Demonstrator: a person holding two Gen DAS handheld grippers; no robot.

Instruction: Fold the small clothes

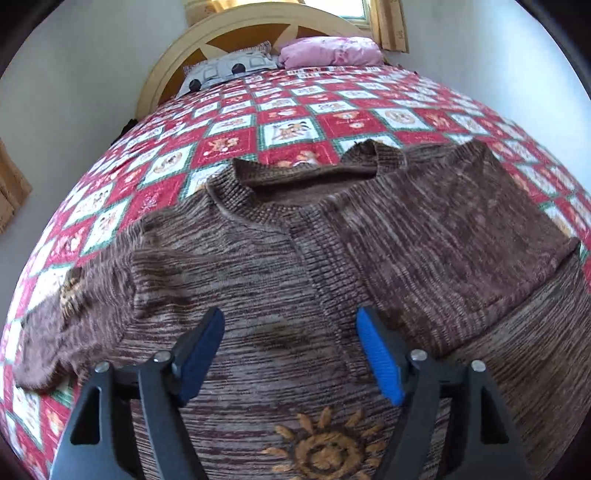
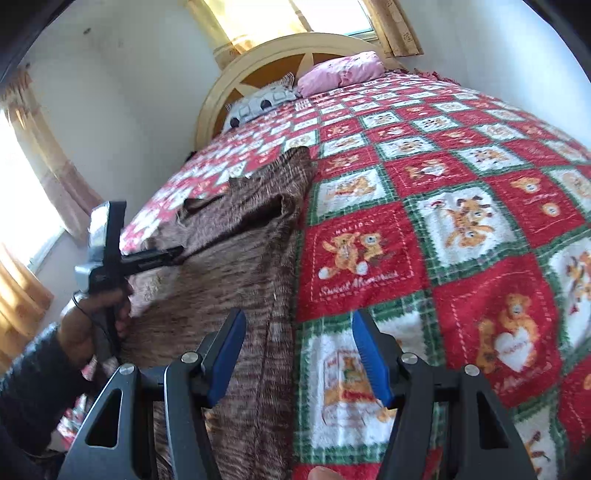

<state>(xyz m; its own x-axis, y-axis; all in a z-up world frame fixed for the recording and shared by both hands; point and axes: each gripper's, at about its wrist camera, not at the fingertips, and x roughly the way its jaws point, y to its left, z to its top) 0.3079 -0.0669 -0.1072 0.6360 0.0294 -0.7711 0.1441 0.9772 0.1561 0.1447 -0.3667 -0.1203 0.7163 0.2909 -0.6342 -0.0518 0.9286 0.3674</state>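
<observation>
room: white walls [image 2: 147, 92]; window with tan curtains [image 2: 258, 22] right behind the headboard; a second curtained window [image 2: 33, 206] off the bed's left side
bed: fills both views, covered by a red/white/green teddy-bear quilt [image 2: 461, 221]
headboard: cream arch with a brown star panel [image 1: 258, 33], at the bed's far end
sweater: brown knit sweater [image 1: 295, 258] lies flat on the quilt toward the bed's near left part, collar pointing at the headboard; its right sleeve is folded in over the chest, its left sleeve spread out sideways; orange sun motif [image 1: 325, 446] on the front near the hem
pillows: pink pillow [image 1: 332, 51] and grey patterned pillow [image 1: 229, 70] against the headboard
left gripper: left gripper [image 1: 291, 358] jaws wide apart, nothing between them, hovering over the sweater's lower chest; also seen side-on from the right wrist view [image 2: 159, 258] with the hand [image 2: 92, 325] on its handle
right gripper: right gripper [image 2: 299, 354] jaws spread wide, holding nothing, over the sweater's right edge where it meets the quilt
hidden: sweater hem cut off by the frame bottom; small print on the quilt squares mostly unreadable; dark item at the bed's left edge near the headboard too small to tell
</observation>
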